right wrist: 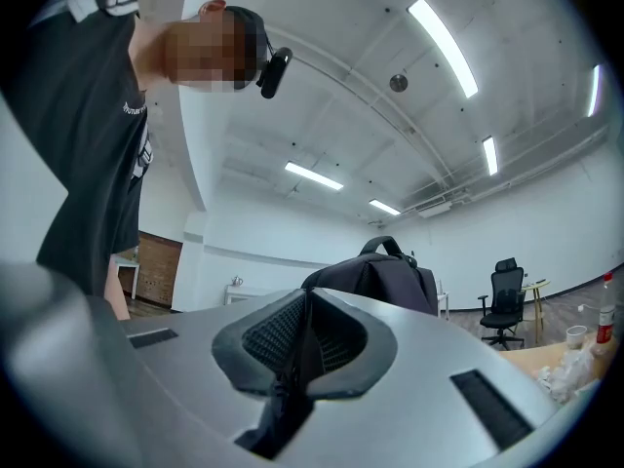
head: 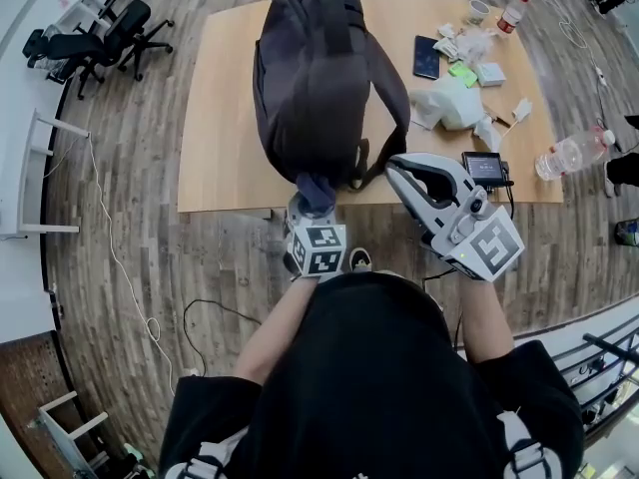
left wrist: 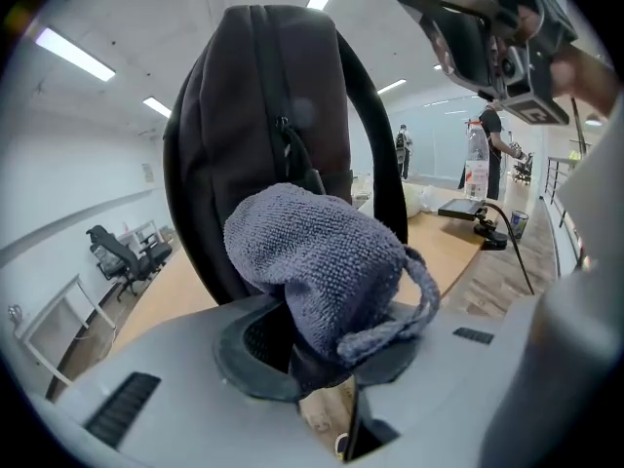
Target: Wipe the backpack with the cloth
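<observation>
Wiping step is in hand, I'd say: the left hand-held gripper (head: 312,210), pitched down, is clamped on the bunched grey cloth (head: 316,190), which looks pressed to the 6 o'clock end of the backpack (head: 319,78) — that's on the desk (head: 225,118) at my 12. The right hand-held gripper (head: 399,168) is at the backpack's 4 o'clock by the strap (head: 397,103), roughly level, jaws together on nothing. Next move calls for dragging the cloth up the fabric toward 12 — the right one probably has to steady the backpack.
</observation>
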{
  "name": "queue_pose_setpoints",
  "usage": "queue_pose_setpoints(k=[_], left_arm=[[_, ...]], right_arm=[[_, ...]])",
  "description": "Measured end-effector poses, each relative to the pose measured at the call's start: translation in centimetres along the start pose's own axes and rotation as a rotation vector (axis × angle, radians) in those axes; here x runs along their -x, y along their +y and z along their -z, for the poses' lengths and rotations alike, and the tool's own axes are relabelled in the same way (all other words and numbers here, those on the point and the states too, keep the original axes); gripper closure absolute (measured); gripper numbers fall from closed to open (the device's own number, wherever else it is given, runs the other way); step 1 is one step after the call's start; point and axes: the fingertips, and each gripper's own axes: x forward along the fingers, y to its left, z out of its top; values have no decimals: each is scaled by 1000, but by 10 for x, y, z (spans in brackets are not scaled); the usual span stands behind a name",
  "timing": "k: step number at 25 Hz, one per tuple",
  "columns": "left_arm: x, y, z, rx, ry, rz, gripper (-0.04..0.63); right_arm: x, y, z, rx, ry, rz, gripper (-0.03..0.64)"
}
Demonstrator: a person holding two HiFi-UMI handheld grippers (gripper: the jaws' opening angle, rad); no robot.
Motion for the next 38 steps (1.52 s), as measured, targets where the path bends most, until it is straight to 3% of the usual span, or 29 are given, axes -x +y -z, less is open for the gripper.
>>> queue_pose_setpoints(k=[2, 4, 6, 8, 12, 18, 24, 30, 38], left_arm=[[0, -9, 2, 5, 1, 37, 495], [-4, -33, 9, 6, 27, 140, 497], [-13, -55, 20, -40, 61, 211, 497], [-21, -61, 25, -88, 71, 221, 497], [-31, -57, 15, -80, 66, 220, 497], [-3, -37, -28, 22, -29, 194, 497], [46, 17, -94, 58, -161, 120, 497], [101, 56, -157, 113, -321, 81, 497], [118, 70, -173, 91, -375, 25, 495]], right_arm=[[-2, 0, 5, 1, 5, -4, 589], [-5, 0, 4, -20, 7, -12, 589], [-4, 1, 7, -45, 7, -13, 591], [-3, 2, 5, -52, 0, -15, 595], [3, 3, -6, -85, -20, -20, 604], [19, 1, -10, -301, -84, -41, 604], [12, 5, -9, -81, -28, -12, 604], [4, 11, -18, -55, -84, -21, 604], [0, 6, -14, -15, -31, 11, 604]])
